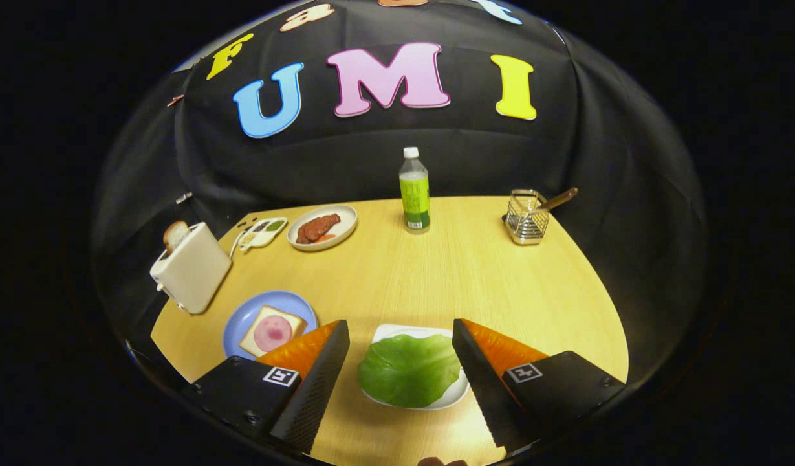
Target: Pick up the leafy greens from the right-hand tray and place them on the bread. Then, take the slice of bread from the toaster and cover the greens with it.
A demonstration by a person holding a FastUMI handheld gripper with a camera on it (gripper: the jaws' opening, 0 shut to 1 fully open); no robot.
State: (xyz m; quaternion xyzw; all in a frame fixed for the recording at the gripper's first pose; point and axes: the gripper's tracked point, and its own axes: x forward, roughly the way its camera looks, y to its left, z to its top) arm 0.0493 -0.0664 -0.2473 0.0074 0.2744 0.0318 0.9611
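The hand-held gripper (400,343) hangs with fingers spread wide, empty, over the leafy greens (410,370) in their white tray (458,393). Nothing looks done yet: the bread (272,331) at ten o'clock lies uncovered, and the toaster (191,272) beyond holds its slice (175,234).

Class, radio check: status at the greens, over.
Gripper open, fingers either side of leafy greens. Greens on white tray, ungrasped. Nothing between the fingers but them.

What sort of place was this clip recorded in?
Probably a staged kitchen-table setup inside a booth: a wooden table against black cloth, with a toaster, plated food and a bottle. The open gripper hovers over the leafy greens.
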